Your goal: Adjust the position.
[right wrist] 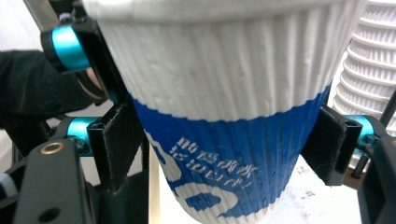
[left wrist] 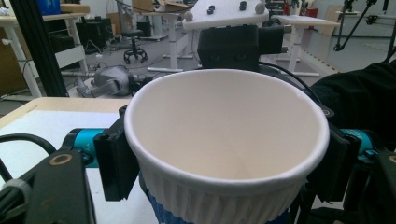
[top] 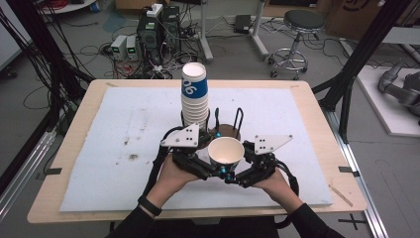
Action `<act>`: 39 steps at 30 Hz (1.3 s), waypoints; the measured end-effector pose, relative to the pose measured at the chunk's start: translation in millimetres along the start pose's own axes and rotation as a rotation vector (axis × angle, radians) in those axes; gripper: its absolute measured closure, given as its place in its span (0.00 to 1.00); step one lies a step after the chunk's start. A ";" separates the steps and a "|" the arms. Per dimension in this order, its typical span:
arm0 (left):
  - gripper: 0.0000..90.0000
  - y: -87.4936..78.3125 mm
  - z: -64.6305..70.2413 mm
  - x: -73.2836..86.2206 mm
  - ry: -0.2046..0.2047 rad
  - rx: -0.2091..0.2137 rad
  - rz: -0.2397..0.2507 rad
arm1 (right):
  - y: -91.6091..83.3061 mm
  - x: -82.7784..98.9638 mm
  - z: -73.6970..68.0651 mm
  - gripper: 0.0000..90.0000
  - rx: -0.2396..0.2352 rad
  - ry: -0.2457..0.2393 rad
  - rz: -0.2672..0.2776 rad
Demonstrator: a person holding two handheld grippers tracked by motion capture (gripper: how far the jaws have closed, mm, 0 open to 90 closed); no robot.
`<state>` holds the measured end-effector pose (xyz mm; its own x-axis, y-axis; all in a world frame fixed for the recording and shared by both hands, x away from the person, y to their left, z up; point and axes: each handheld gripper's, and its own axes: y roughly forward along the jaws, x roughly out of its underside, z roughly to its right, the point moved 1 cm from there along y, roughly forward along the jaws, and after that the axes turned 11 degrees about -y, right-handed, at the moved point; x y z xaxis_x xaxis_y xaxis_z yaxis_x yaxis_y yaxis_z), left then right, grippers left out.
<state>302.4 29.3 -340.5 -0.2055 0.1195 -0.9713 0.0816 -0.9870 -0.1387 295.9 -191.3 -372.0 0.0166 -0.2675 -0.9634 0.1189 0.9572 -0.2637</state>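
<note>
A white ribbed paper cup point(top: 226, 151) with a blue band is held above the table's middle, mouth up and empty inside point(left wrist: 224, 140). My left gripper point(top: 215, 166) is shut on it, its black pads point(left wrist: 114, 163) pressing just under the rim from both sides. My right gripper point(top: 238, 171) comes in from the other side. Its jaws point(right wrist: 224, 149) flank the blue printed band point(right wrist: 224, 154) lower down, with the pads point(right wrist: 116, 144) close beside the wall rather than pressing it. A tall stack of matching cups point(top: 194, 99) stands right behind.
A dark wire holder with a brown base point(top: 229, 130) sits beside the stack. A white mat point(top: 114, 148) covers the wooden table point(top: 59, 198). Beyond the far edge are computers, cables and a stool point(top: 297, 29); black frame posts stand at both sides.
</note>
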 end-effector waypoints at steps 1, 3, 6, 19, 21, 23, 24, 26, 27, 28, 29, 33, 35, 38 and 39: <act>0.26 0.0 0.0 0.0 0.000 0.000 0.000 | 0.0 0.0 0.0 0.24 0.000 0.000 0.000; 0.26 0.0 0.1 0.0 -0.004 0.002 0.002 | -0.1 0.4 0.9 0.27 -0.002 0.009 0.010; 0.26 0.3 -0.4 0.1 -0.012 0.003 0.009 | 0.3 0.6 0.8 0.28 -0.006 0.018 0.017; 0.14 -2.4 -2.3 1.1 -0.037 -0.008 0.012 | -0.3 0.6 1.6 0.28 -0.002 -0.002 0.005; 0.14 -4.4 -3.0 1.6 -0.040 -0.011 0.012 | -0.7 0.8 2.0 0.28 -0.003 -0.004 -0.002; 0.10 -5.1 -3.9 1.8 -0.050 -0.020 0.006 | -1.0 0.8 2.4 0.28 0.002 -0.010 -0.005; 0.10 -6.0 -3.9 1.9 -0.050 -0.022 0.003 | -1.3 0.8 2.3 0.28 0.001 -0.010 -0.008; 0.10 -9.5 -3.8 2.5 -0.047 -0.025 0.008 | -3.4 0.4 2.6 0.28 0.005 -0.016 -0.010; 0.10 -11.9 -4.0 2.9 -0.046 -0.027 0.017 | -3.4 0.4 2.6 0.28 0.005 -0.016 -0.010; 0.10 -15.1 -4.3 3.6 -0.047 -0.030 0.026 | -5.7 0.1 4.0 0.28 0.013 -0.019 -0.003; 0.10 -17.2 -4.6 4.1 -0.046 -0.032 0.027 | -5.7 0.1 4.0 0.28 0.013 -0.019 -0.003; 0.10 -26.3 -5.2 8.0 -0.046 -0.033 0.050 | -8.9 0.0 5.8 0.28 0.024 -0.015 0.003; 0.10 -28.8 -5.4 10.7 -0.040 -0.038 0.052 | -10.0 -0.2 6.4 0.28 0.024 -0.013 0.008; 0.10 -31.1 -5.9 18.6 -0.033 -0.053 0.057 | -12.1 -0.8 7.1 0.28 0.033 -0.008 0.021; 0.10 -31.3 -6.5 22.1 -0.035 -0.060 0.058 | -12.1 -0.8 7.1 0.28 0.033 -0.008 0.021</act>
<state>301.6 63.5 -358.9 -0.2322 0.0571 -0.9710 0.1529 -0.9837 -0.0944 301.5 -203.5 -367.6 0.0275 -0.2481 -0.9684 0.1515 0.9586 -0.2413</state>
